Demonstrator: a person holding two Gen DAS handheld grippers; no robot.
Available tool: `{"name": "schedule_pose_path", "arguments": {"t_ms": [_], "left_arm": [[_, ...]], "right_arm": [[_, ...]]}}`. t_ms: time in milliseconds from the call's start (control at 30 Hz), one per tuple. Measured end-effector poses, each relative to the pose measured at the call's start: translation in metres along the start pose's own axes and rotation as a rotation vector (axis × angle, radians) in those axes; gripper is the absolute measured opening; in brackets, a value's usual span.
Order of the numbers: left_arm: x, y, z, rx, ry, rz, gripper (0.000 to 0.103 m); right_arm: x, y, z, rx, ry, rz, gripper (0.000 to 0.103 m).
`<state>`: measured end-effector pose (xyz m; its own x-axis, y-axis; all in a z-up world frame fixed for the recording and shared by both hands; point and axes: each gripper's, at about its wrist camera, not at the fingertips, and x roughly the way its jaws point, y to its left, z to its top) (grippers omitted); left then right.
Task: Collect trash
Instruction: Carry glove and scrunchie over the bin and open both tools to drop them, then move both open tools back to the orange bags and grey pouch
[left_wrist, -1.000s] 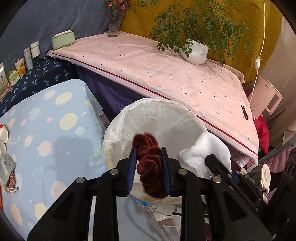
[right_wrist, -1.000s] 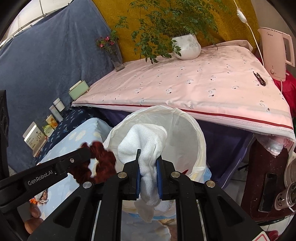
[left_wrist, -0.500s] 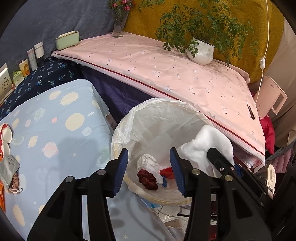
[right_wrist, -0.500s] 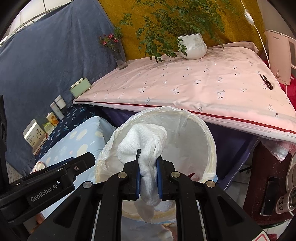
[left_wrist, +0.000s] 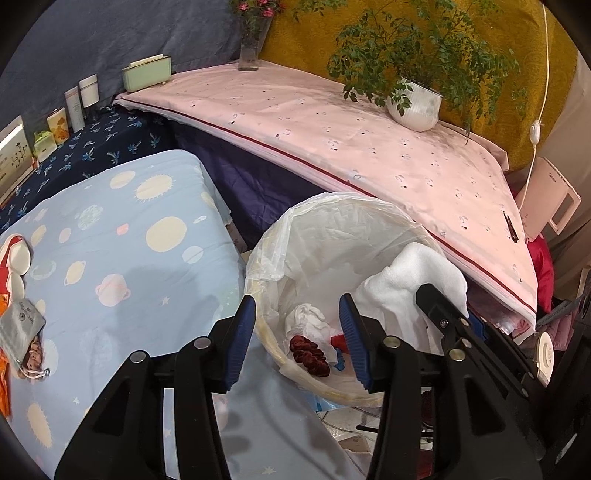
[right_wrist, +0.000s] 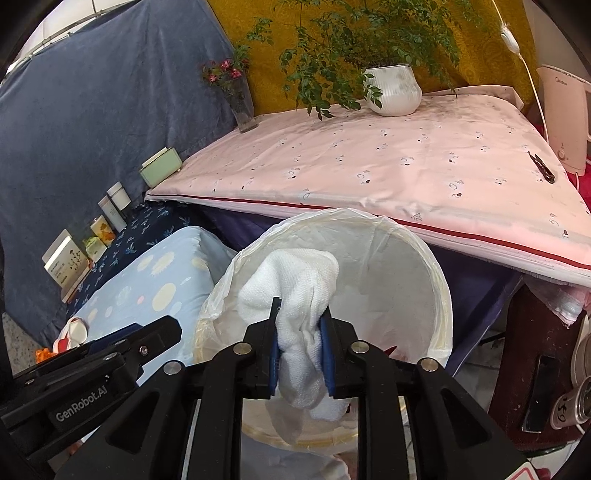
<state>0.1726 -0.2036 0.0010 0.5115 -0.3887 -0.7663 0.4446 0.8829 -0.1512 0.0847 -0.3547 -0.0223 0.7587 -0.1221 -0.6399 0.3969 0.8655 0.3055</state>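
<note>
A round trash bin (left_wrist: 332, 206) lined with a white plastic bag stands between the blue bed and the pink table; it also shows in the right wrist view (right_wrist: 439, 280). A dark red scrunchie (left_wrist: 309, 355) lies inside it on crumpled white paper (left_wrist: 306, 319). My left gripper (left_wrist: 297, 341) is open and empty above the bin's near rim. My right gripper (right_wrist: 299, 350) is shut on a white cloth (right_wrist: 295, 291) and holds it over the bin; the cloth also shows in the left wrist view (left_wrist: 410, 280).
A blue planet-print bed (left_wrist: 110, 258) lies left of the bin, with a small grey pouch (left_wrist: 22, 328) on it. A pink-covered table (left_wrist: 351, 140) behind holds a potted plant (left_wrist: 415, 105), a flower vase (left_wrist: 251, 48) and a green box (left_wrist: 147, 72). A kettle (right_wrist: 563, 122) stands at the right.
My left gripper opened and dropped the dark red scrunchie into the bin, then drew back slightly. My right gripper still holds the white cloth over the bin.
</note>
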Motion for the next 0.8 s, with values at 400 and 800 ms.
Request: {"name": "schedule_pose_path", "arguments": {"t_ms": [400,800], "left_arm": [[-0.015,0.036,-0.012,-0.066,-0.016,0.030,0.055],[-0.049,0.094,-0.036,-0.176,-0.033,0.071,0.056]], "right_arm": [[-0.013,0.016,0.000,-0.009,-0.025,0.005,0.048],[-0.029,0.063,-0.014,-0.083,-0.011,0.047,0.050]]}}
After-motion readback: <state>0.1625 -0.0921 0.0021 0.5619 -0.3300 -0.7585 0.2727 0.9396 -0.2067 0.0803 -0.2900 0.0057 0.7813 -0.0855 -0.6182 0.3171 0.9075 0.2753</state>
